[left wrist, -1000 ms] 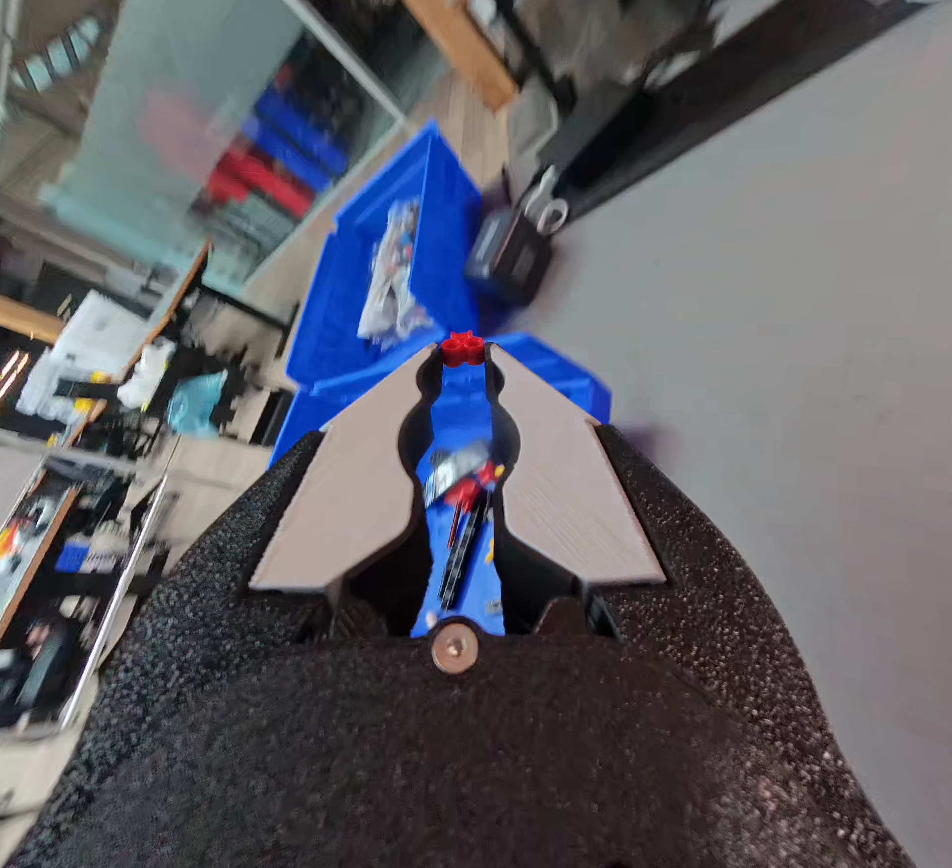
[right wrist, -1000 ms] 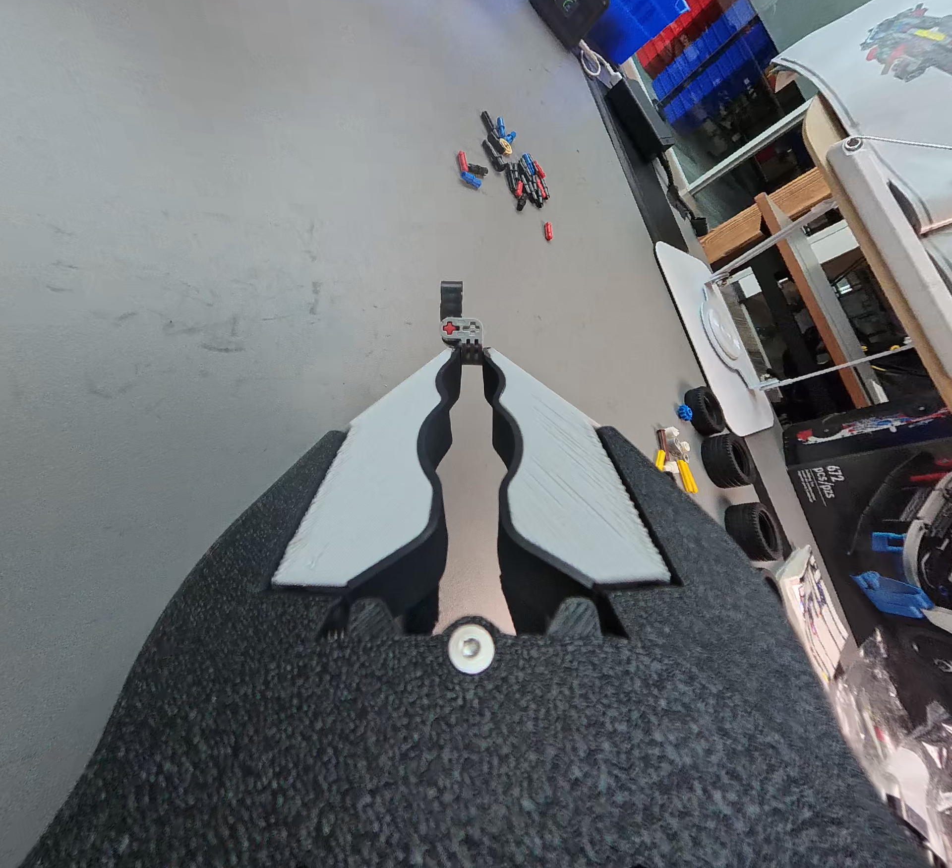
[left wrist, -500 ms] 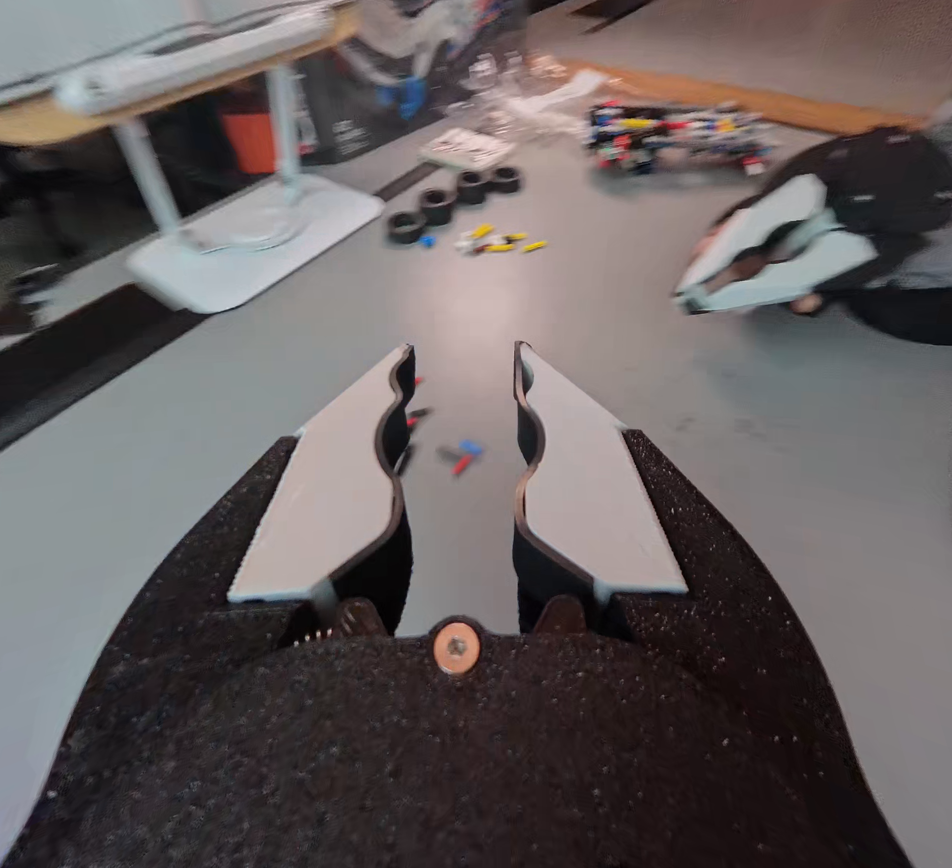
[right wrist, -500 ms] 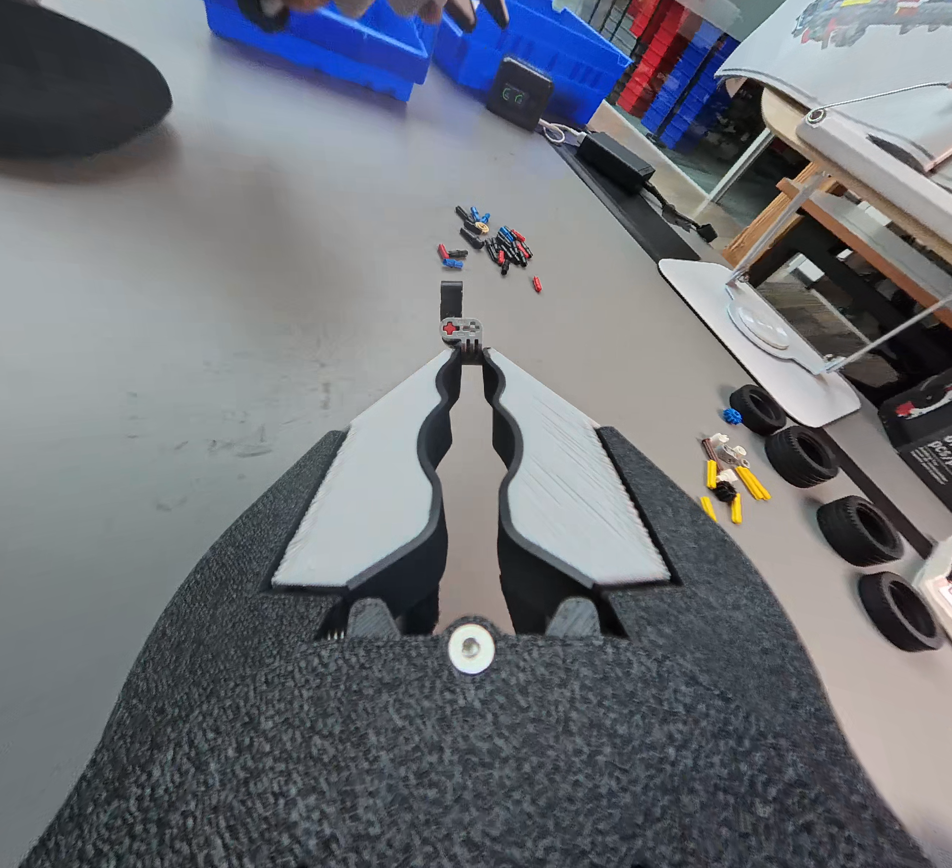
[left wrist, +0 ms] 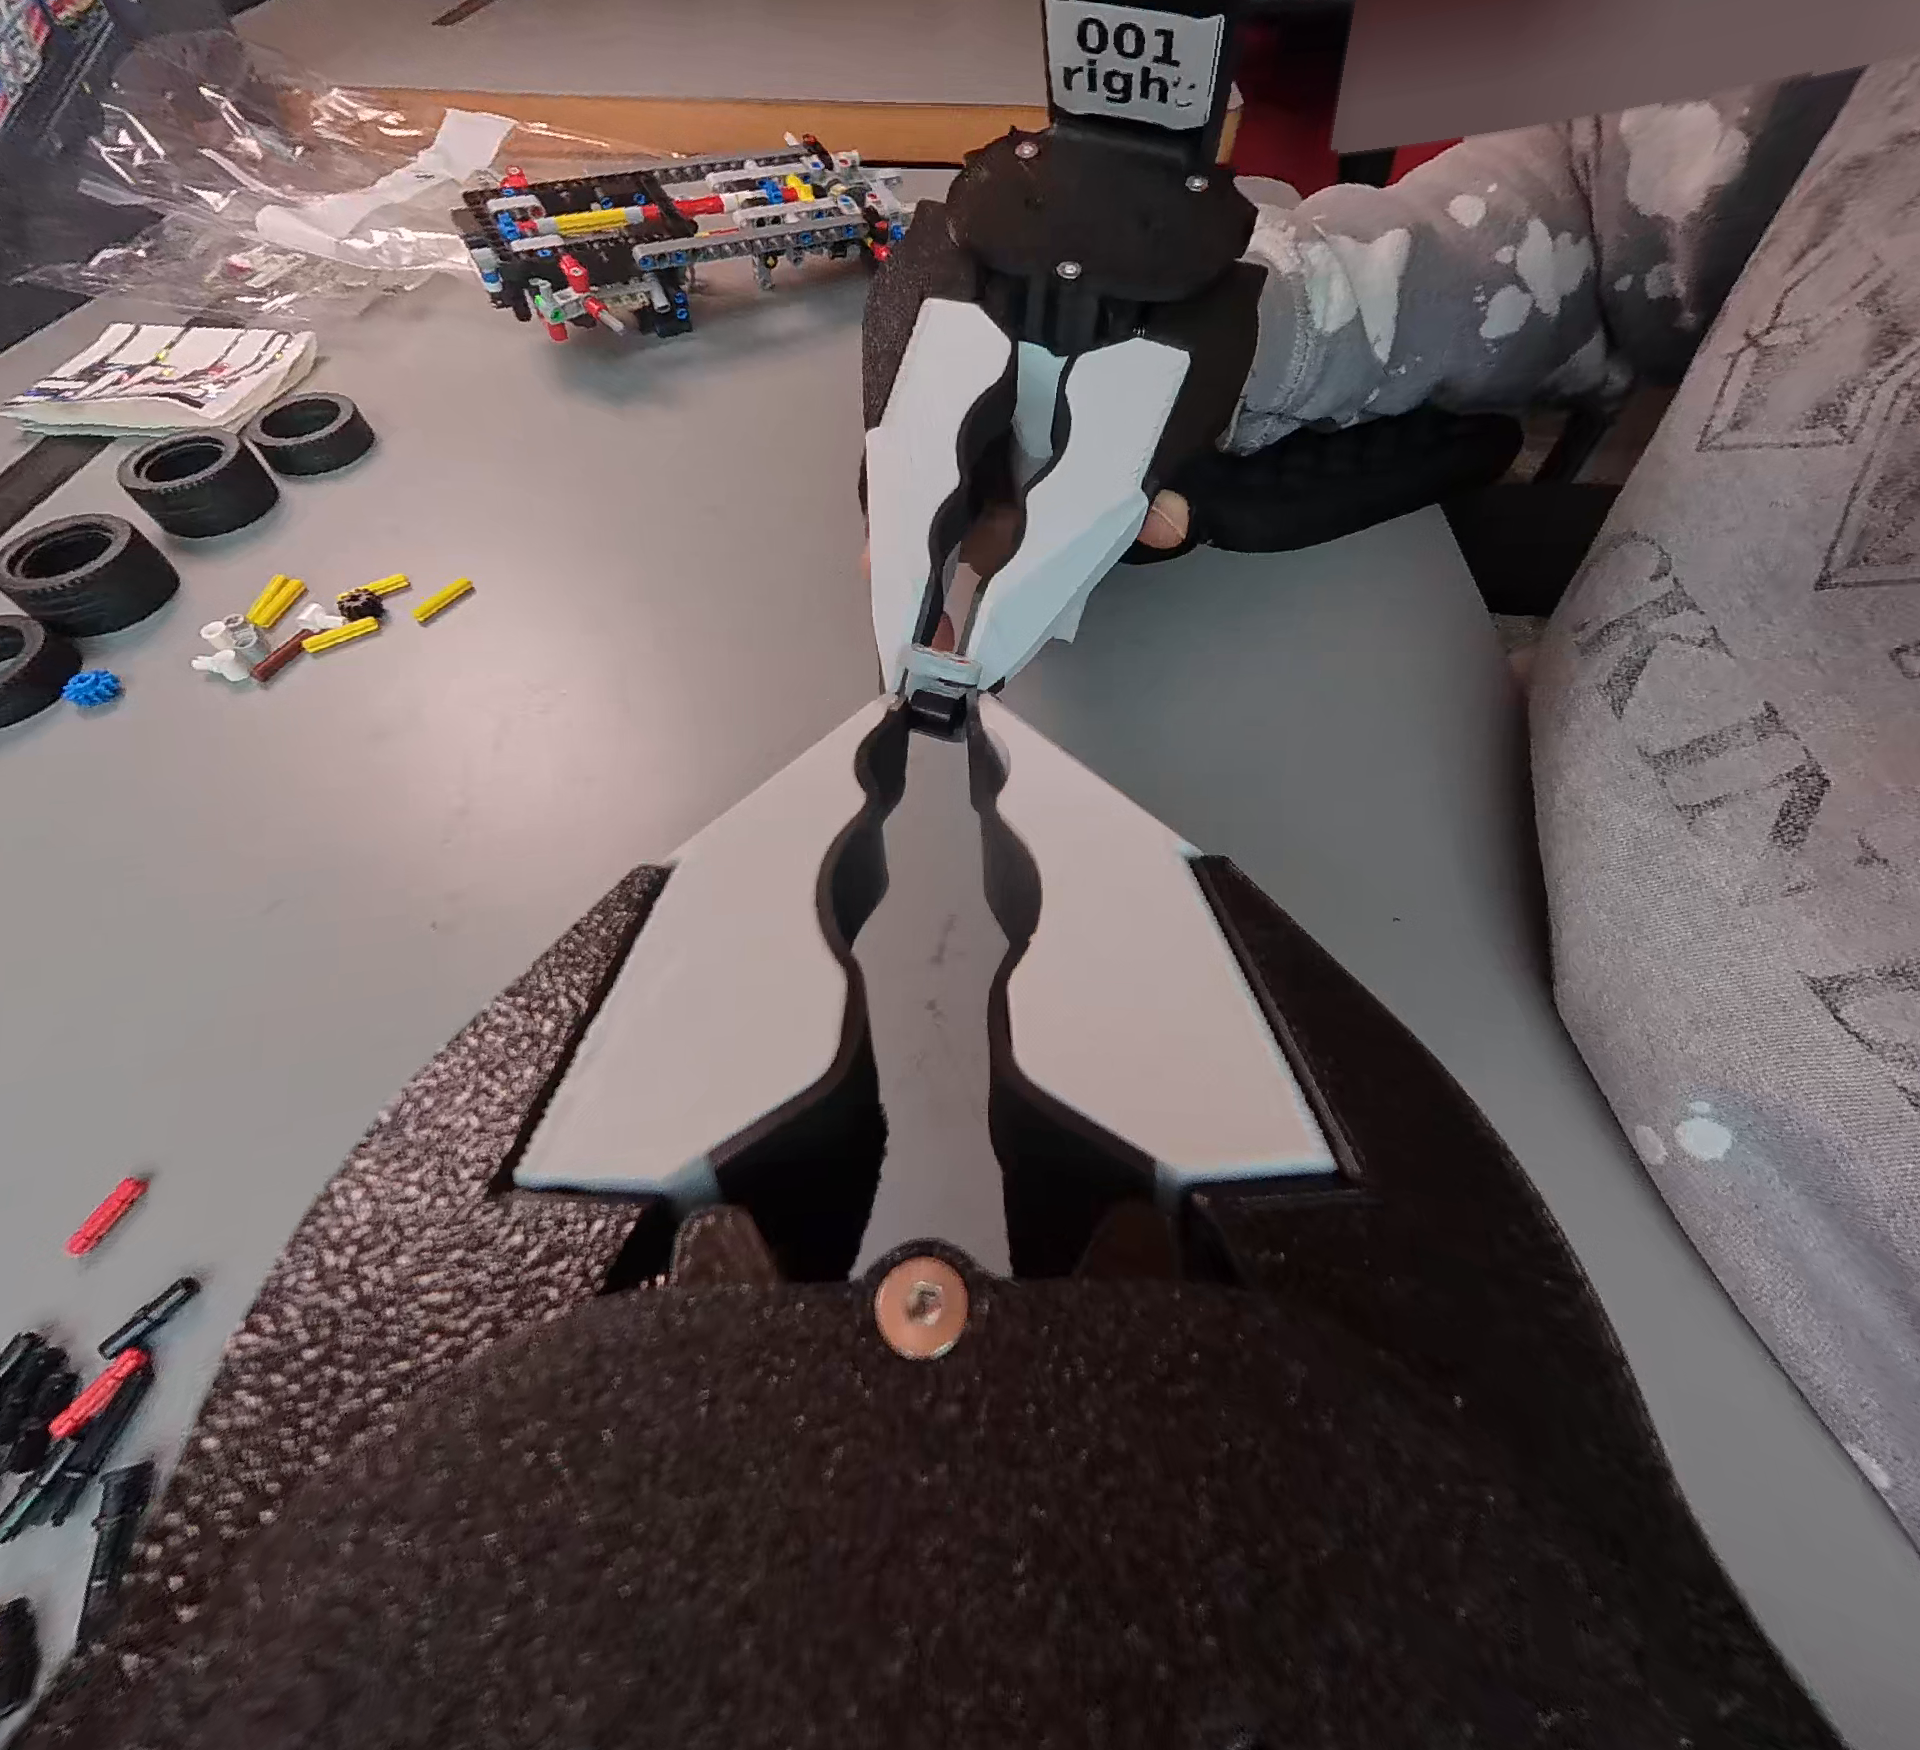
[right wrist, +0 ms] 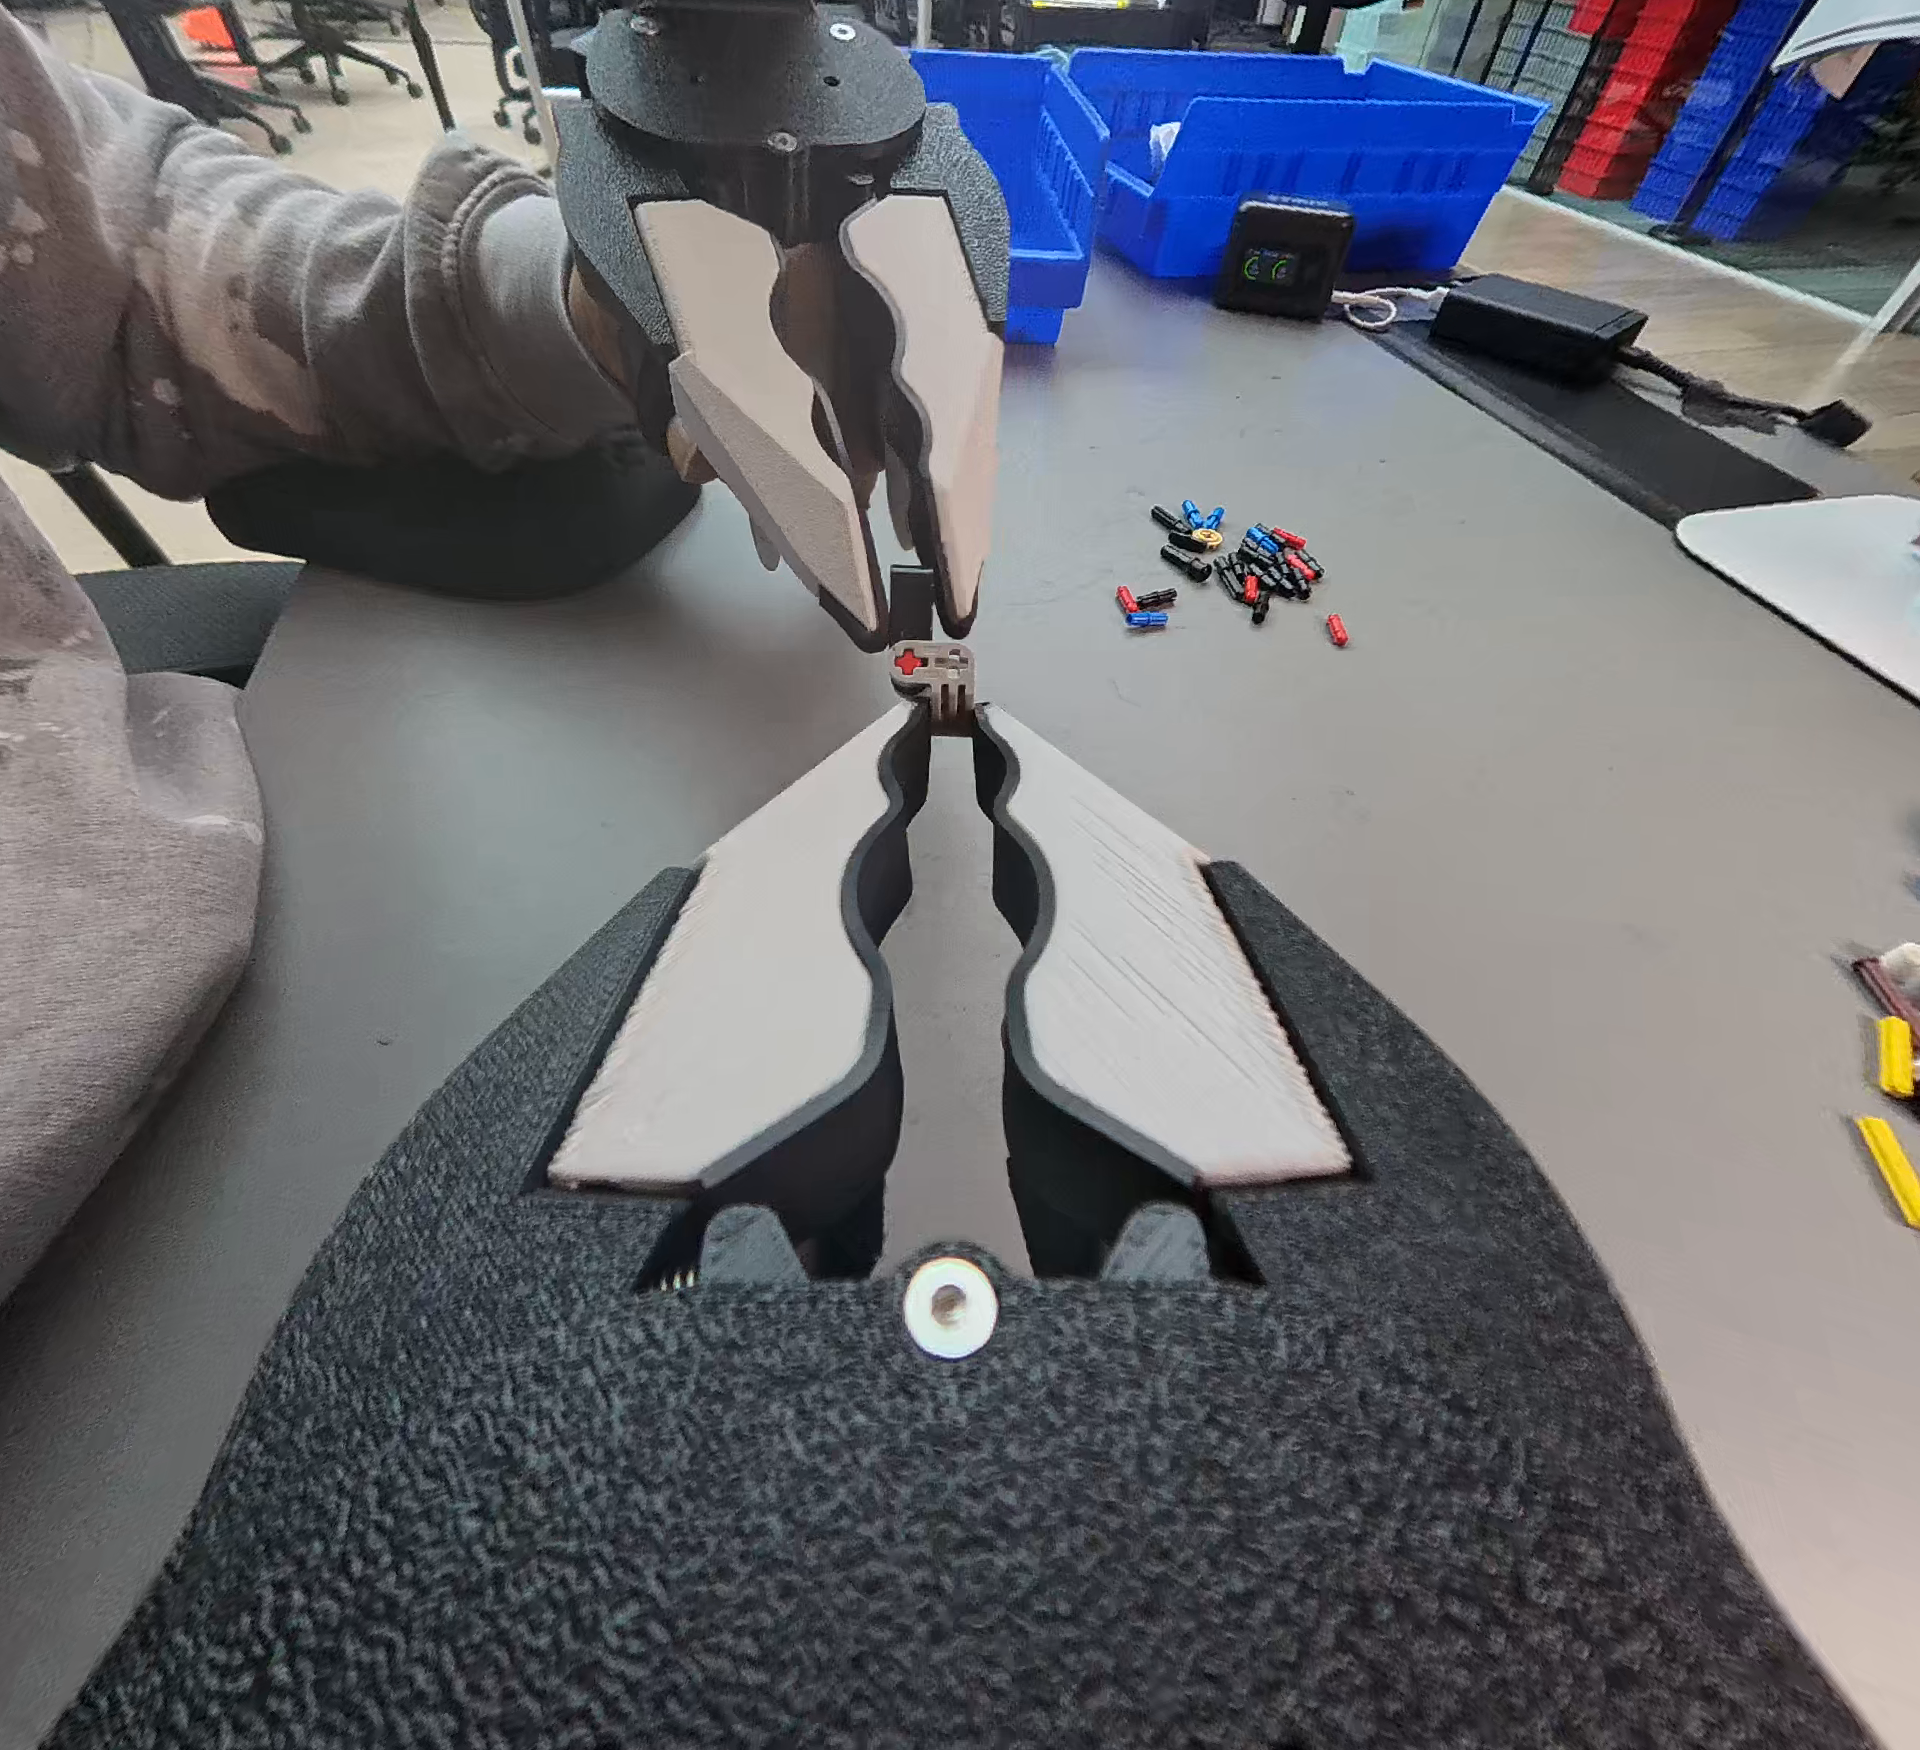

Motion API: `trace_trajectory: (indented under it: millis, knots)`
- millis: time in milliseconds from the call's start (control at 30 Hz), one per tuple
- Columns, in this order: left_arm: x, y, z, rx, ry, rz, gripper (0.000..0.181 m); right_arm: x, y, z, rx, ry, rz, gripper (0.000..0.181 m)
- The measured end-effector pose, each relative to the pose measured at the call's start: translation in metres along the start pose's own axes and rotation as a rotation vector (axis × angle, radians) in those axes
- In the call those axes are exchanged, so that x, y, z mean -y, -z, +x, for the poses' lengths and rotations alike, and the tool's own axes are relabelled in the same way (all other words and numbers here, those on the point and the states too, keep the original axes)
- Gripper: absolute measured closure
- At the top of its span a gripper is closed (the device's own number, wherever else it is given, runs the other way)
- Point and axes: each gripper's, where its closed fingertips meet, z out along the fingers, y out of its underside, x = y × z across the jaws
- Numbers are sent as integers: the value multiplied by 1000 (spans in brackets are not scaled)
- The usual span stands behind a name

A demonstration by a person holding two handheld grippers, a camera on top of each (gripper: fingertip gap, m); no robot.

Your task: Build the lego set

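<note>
- Right wrist view: right gripper (right wrist: 948,713) pinches a grey connector (right wrist: 933,670); left gripper (right wrist: 914,625) pinches its black pin (right wrist: 912,597), tip to tip above the table (right wrist: 1455,817).
- Half-built chassis (left wrist: 675,230) waits; tyres (left wrist: 197,485) and loose pins (right wrist: 1247,562) remain, so much seems left.

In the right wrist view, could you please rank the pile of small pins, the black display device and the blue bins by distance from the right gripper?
From the right gripper:
1. Pile of small pins, ahead to the right.
2. Black display device, farther back.
3. Blue bins, behind it at the table's far edge.
</note>
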Motion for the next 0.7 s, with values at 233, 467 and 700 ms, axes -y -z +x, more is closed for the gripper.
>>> trace_trajectory:
  millis: [233, 467, 700]
  knots:
    - [10, 2, -16, 205, -89, 33, 169, 9, -1, 16, -34, -315, 59, 174]
    - [8, -3, -28, 440, -320, -51, 168, 6, -1, 30, -114, -483, 83, 174]
    - [19, 4, -16, 190, -9, 127, 172, 16, 1, 18, -27, -359, 110, 174]
